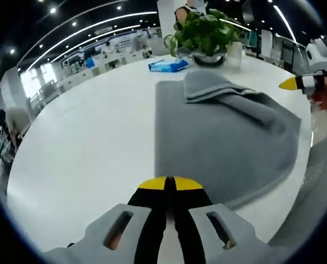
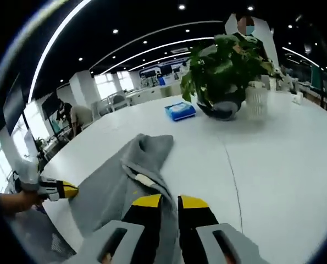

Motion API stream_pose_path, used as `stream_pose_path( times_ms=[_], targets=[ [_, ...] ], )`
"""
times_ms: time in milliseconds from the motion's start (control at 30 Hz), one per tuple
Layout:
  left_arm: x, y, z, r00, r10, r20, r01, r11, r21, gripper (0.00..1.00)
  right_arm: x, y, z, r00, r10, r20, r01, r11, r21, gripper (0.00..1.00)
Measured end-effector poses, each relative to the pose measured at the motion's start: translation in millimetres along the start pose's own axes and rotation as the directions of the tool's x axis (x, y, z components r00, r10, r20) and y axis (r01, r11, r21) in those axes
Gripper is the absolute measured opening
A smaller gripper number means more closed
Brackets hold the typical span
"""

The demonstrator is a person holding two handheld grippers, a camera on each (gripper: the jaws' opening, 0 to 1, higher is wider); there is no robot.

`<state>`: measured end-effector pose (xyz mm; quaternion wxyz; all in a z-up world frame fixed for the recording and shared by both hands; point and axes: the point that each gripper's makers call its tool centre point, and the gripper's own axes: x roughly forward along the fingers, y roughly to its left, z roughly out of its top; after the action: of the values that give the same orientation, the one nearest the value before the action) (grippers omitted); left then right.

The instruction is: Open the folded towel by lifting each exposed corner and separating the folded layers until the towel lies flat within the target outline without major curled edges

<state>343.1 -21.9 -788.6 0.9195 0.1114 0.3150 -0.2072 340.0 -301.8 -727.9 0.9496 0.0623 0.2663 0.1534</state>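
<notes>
In the left gripper view, your left gripper (image 1: 170, 183) sits with its jaws pressed together on nothing, at the near edge of the grey towel (image 1: 229, 137), which lies mostly spread on the white table (image 1: 81, 137) with one fold bunched at its far end near the potted plant (image 1: 204, 33). In the right gripper view, your right gripper (image 2: 170, 201) is nearly closed with towel (image 2: 119, 181) fabric between its jaws, the cloth trailing left towards your left gripper (image 2: 70, 190), with a blue packet (image 2: 179, 111) beside the plant (image 2: 229, 71).
</notes>
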Motion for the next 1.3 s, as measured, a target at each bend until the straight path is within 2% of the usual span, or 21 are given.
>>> stream_pose_path(
  times_ms=[167, 267, 300, 500, 633, 733, 867, 1033, 1133, 1300],
  targets=[
    [10, -0.1, 25.0, 0.999, -0.025, 0.041, 0.025, 1.000, -0.014, 0.03, 26, 24, 21.3, 0.998, 0.067, -0.002, -0.067, 0.993, -0.094, 0.15],
    [20, -5.5, 35.4, 0.998, -0.049, 0.040, 0.049, 0.999, 0.006, 0.04, 47, 44, 31.4, 0.992, 0.122, -0.017, -0.123, 0.975, -0.188, 0.17],
    [23, -7.2, 38.3, 0.998, -0.057, 0.042, 0.056, 0.998, 0.006, 0.04, 51, 48, 33.6, 0.991, 0.133, -0.017, -0.133, 0.972, -0.196, 0.18],
    [46, -16.2, 51.1, 0.994, -0.098, 0.039, 0.096, 0.994, 0.042, 0.04, 84, 65, 32.7, 0.984, 0.169, -0.052, -0.177, 0.951, -0.255, 0.19],
    [57, -19.3, 57.1, 0.992, -0.116, 0.038, 0.114, 0.992, 0.052, 0.05, 98, 66, 30.6, 0.984, 0.170, -0.063, -0.180, 0.948, -0.261, 0.22],
    [65, -20.2, 59.5, 0.992, -0.123, 0.029, 0.122, 0.991, 0.048, 0.06, 108, 61, 22.9, 0.985, 0.144, -0.091, -0.164, 0.947, -0.276, 0.29],
    [74, -21.1, 60.4, 0.991, -0.130, 0.023, 0.129, 0.990, 0.057, 0.07, 116, 58, 11.3, 0.982, 0.139, -0.128, -0.169, 0.952, -0.257, 0.28],
    [82, -16.0, 50.7, 0.993, -0.115, -0.008, 0.115, 0.991, 0.073, 0.07, 120, 53, 3.8, 0.982, 0.112, -0.153, -0.149, 0.954, -0.262, 0.20],
    [82, -15.3, 52.2, 0.994, -0.111, 0.004, 0.111, 0.993, 0.052, 0.07, 119, 52, 3.8, 0.983, 0.105, -0.153, -0.143, 0.953, -0.266, 0.13],
    [79, -15.4, 49.6, 0.996, -0.085, 0.034, 0.082, 0.993, 0.080, 0.07, 117, 46, 3.8, 0.985, 0.083, -0.150, -0.121, 0.957, -0.265, 0.07]
  ],
)
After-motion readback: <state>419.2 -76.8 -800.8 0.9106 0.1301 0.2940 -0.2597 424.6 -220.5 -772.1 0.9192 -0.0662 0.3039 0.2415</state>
